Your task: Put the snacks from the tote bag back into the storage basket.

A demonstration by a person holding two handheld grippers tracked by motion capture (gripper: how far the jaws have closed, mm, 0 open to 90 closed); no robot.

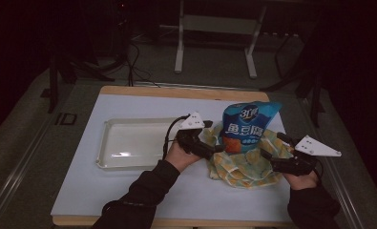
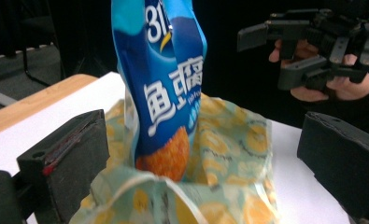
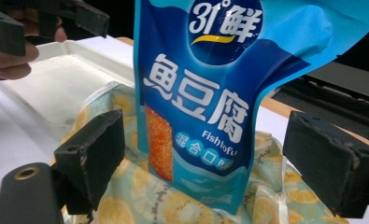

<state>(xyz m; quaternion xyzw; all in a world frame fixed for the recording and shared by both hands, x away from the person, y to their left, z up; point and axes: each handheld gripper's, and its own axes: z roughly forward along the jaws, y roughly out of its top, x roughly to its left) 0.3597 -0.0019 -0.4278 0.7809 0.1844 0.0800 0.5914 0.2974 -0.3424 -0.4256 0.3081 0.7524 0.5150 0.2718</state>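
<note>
A blue snack pouch [image 1: 246, 125] with white lettering stands upright inside a lemon-print cloth bag [image 1: 246, 168] on the white mat. My left gripper [image 1: 216, 142] sits at the bag's left side, open. In the left gripper view the pouch [image 2: 166, 93] and the cloth bag's rim [image 2: 140, 186] lie between the spread jaws of the left gripper [image 2: 205, 140]. My right gripper [image 1: 273, 147] is at the bag's right side, open. Its own view has the pouch [image 3: 205, 107] between the wide jaws of the right gripper [image 3: 212, 144], above the cloth bag [image 3: 173, 200].
A shallow white tray [image 1: 106, 143] lies on the mat left of the bag, also seen as the tray [image 3: 56, 79] behind the left hand. The wooden table edge [image 1: 176, 90] runs along the back. A metal stand [image 1: 214, 38] is on the floor beyond.
</note>
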